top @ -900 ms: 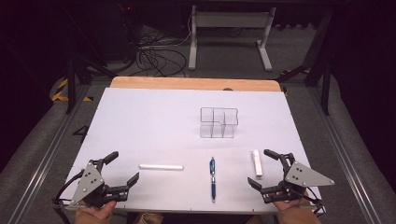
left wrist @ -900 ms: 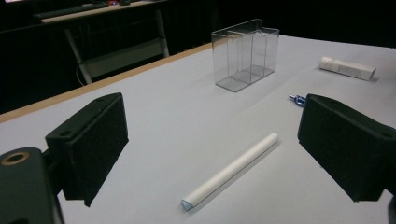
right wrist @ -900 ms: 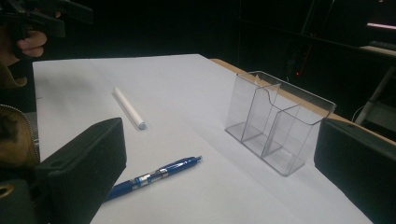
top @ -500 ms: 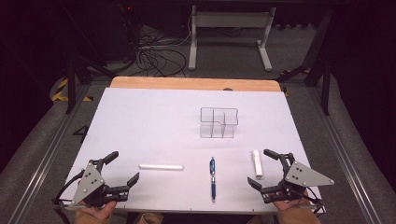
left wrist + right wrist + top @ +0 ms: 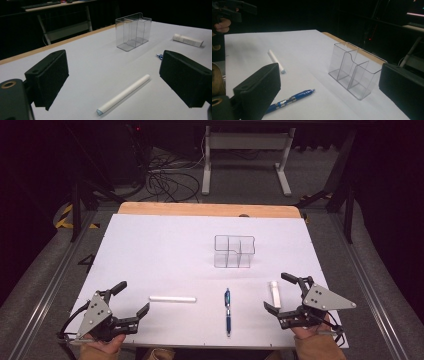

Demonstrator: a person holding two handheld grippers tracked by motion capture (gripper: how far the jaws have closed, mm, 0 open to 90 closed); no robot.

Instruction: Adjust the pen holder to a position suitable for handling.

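While both tools rested at the near edge of the table [image 5: 150, 235], nothing had yet been picked up, so the step in hand looked like a first reach for one of the three loose items. The clear organizer [image 5: 234, 251] served as the landmark: the blue pen [image 5: 228, 311] lay well in front of it, pointing roughly toward it; the white stick [image 5: 172, 299] lay in front and to its left, crosswise; the short white tube [image 5: 274, 293] lay in front and to its right.

The left tool [image 5: 131, 299] had its jaws spread wide and empty, with the white stick just beyond them. The right tool [image 5: 286, 292] was likewise spread and empty, the white tube lying just beside its far jaw.

To do the reach well, my judgement was that each tool should have come down over the middle of its item with the jaws squarely across the long axis, since a thin round body would roll away from a slanted pinch. The pads should have lowered almost to the table before pressing. A mid-length hold would also have eased tipping the item upright over an organizer compartment.
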